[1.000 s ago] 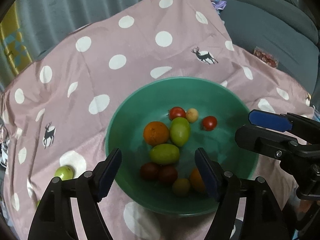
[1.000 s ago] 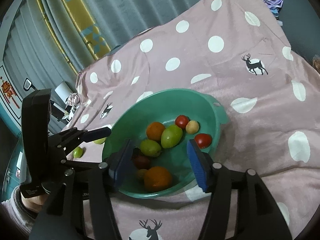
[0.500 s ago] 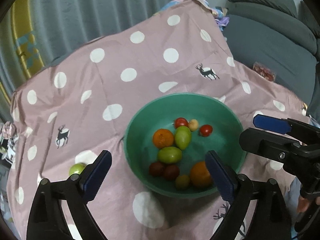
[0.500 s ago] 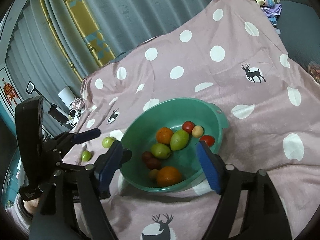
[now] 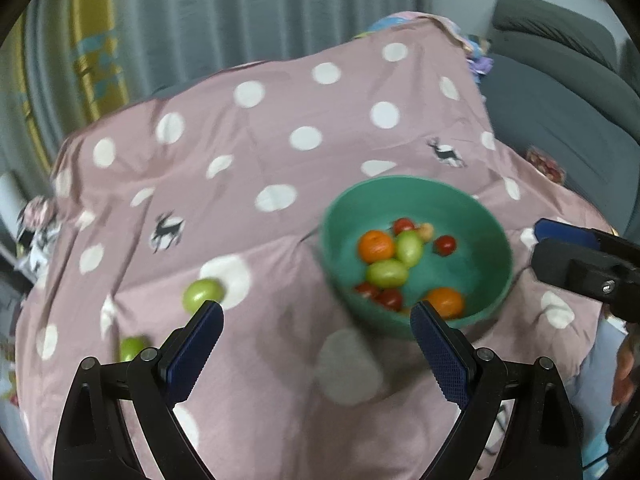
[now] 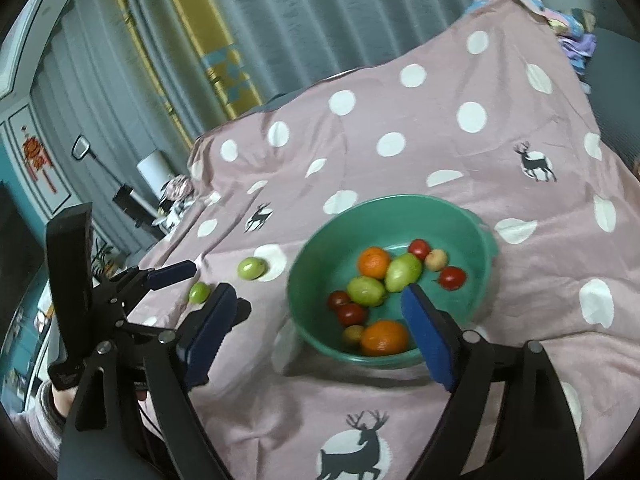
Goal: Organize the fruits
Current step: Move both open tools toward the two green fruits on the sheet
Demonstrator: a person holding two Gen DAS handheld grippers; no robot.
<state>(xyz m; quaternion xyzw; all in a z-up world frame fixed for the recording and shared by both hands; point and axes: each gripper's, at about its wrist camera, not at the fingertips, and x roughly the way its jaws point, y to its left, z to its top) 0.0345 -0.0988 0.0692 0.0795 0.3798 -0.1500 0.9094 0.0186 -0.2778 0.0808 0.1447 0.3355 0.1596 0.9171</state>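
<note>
Two green fruits (image 6: 251,268) lie outside bowl (image 6: 312,264); left gripper (image 5: 316,346) jaws spread, right gripper (image 6: 316,340) jaws opening, both empty.

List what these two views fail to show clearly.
- Left wrist view: motion blur smears the green bowl and the lower loose green fruit, partly hidden by the left gripper.
- Right wrist view: the right gripper covers the bowl's near rim; the yellowish fruit is too small to identify.

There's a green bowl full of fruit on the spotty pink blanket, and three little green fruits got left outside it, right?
Nearly. Only two green fruits lie outside the green bowl on the spotty pink blanket, not three. The right wrist view shows both.
</note>
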